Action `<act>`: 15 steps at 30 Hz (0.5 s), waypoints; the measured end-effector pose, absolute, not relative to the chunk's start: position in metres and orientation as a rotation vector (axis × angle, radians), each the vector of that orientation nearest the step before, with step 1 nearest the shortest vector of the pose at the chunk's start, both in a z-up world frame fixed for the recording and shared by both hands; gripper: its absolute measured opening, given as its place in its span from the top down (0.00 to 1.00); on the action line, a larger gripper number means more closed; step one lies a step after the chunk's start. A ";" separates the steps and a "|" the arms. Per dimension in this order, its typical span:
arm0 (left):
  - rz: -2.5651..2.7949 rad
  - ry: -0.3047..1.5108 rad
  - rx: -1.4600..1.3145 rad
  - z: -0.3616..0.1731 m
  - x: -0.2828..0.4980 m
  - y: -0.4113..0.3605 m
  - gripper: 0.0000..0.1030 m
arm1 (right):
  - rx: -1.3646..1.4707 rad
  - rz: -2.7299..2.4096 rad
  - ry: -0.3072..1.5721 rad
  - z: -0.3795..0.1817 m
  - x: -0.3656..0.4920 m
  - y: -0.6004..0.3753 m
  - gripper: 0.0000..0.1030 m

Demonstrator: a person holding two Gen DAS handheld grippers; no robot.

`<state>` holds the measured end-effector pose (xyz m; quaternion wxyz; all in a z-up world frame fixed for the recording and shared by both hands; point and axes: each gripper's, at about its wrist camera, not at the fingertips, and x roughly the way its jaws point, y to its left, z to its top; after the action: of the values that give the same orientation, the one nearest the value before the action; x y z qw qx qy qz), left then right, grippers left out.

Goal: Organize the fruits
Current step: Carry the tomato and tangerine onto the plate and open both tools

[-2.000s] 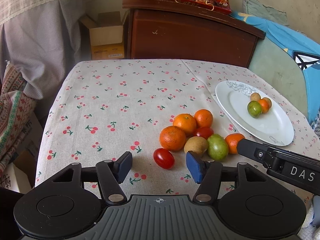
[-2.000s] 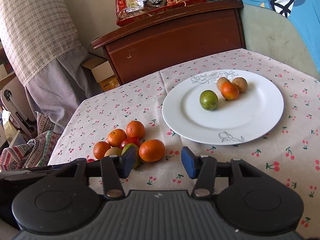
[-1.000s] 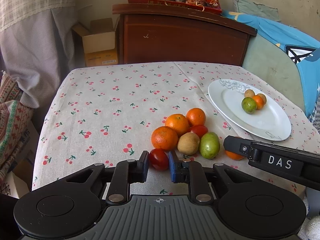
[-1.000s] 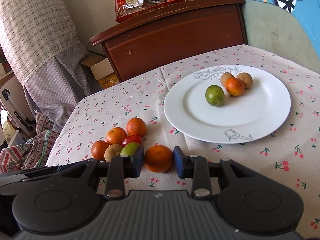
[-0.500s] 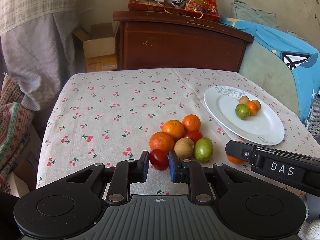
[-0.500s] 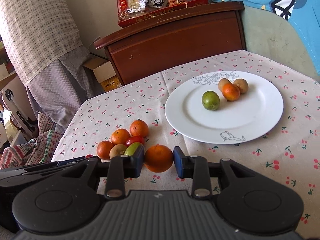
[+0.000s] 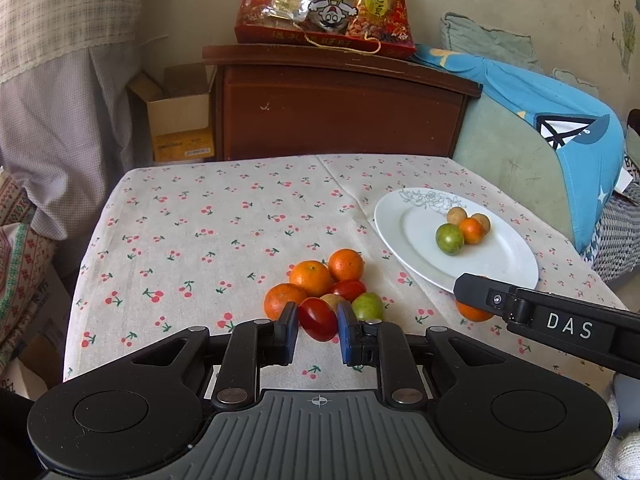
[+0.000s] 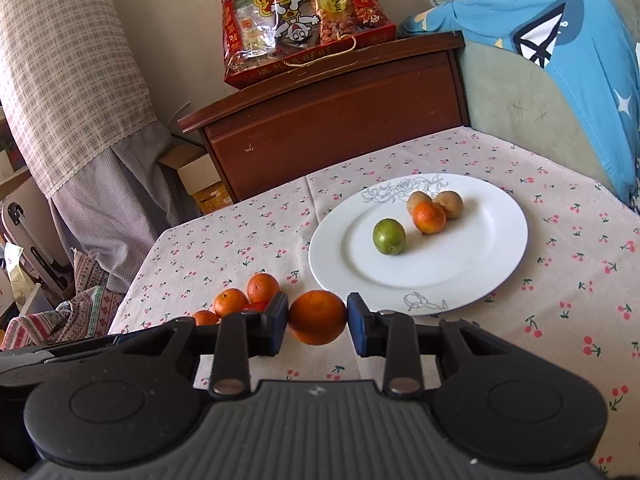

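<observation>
From the left wrist, the left gripper [image 7: 318, 326] clamps a red tomato [image 7: 318, 319] just in front of the fruit pile [image 7: 320, 280] on the cherry-print tablecloth [image 7: 192, 240]. To the right sits the white plate [image 7: 500, 264] with four small fruits.

From the right wrist, the right gripper [image 8: 317, 319] grips an orange [image 8: 317, 317] between its blue pads, near the plate's [image 8: 460, 272] front rim. A green fruit [image 8: 389, 236] lies on the plate.
</observation>
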<state>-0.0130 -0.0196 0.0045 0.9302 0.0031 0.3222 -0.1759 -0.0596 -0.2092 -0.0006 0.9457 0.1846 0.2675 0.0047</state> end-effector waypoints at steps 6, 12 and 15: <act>-0.407 0.637 -0.017 0.014 -0.013 -0.027 0.82 | 0.406 -0.028 0.513 0.005 -0.061 -0.224 0.69; -0.463 0.632 -0.036 0.020 -0.003 -0.045 0.82 | 0.437 -0.075 0.494 0.005 -0.060 -0.241 0.69; -0.487 0.630 -0.037 0.021 0.004 -0.054 0.82 | 0.459 -0.097 0.489 0.003 -0.058 -0.248 0.69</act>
<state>0.0035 -0.0544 0.0210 0.9215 -0.0179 0.3068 -0.2373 -0.0582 -0.2483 0.0034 0.9431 0.2249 0.2400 -0.0477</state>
